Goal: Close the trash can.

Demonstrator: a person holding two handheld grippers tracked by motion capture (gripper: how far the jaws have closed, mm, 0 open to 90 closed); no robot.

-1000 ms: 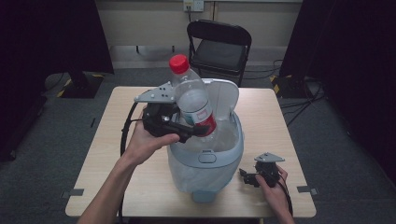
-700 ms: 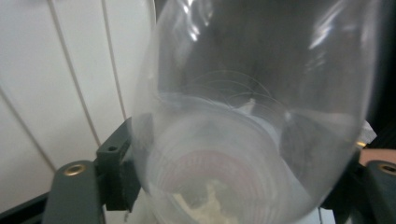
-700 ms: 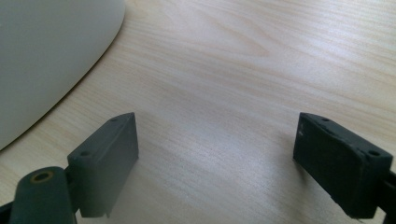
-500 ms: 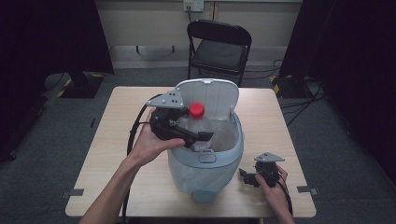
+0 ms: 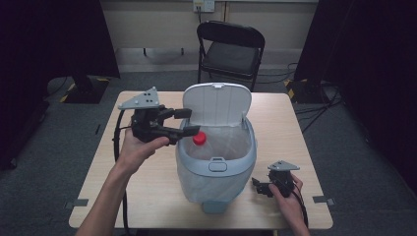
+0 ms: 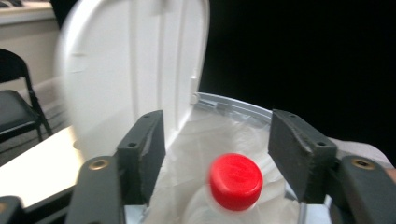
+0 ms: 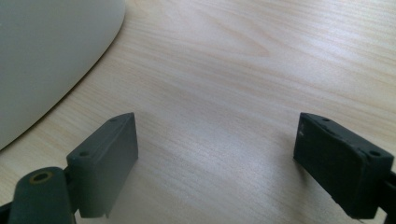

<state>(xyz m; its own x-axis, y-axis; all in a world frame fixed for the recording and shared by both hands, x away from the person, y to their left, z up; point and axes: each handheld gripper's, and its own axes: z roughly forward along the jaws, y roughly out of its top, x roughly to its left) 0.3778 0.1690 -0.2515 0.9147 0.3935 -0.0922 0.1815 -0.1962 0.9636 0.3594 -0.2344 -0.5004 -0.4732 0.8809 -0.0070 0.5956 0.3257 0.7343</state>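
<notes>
A pale blue bin [image 5: 216, 164] with a clear liner stands mid-table, its white lid [image 5: 216, 105] raised at the back. A clear bottle with a red cap [image 5: 199, 138] stands inside it, cap just below the rim. My left gripper [image 5: 191, 122] hovers open at the bin's left rim, holding nothing. In the left gripper view the red cap [image 6: 235, 181] sits blurred below and between the spread jaws of the left gripper [image 6: 217, 149], in front of the lid [image 6: 135, 70]. My right gripper [image 5: 259, 187] rests open on the table right of the bin; the right gripper [image 7: 217, 154] faces bare wood.
The wooden table [image 5: 147, 187] has free room left and right of the bin. The bin's wall [image 7: 46, 56] lies close at the left in the right gripper view. A black folding chair [image 5: 231, 49] stands behind the table.
The left gripper lowered the bottle into the bin, opened and let it go, then drew back left. The bottle sank inside. The right gripper stayed put.
</notes>
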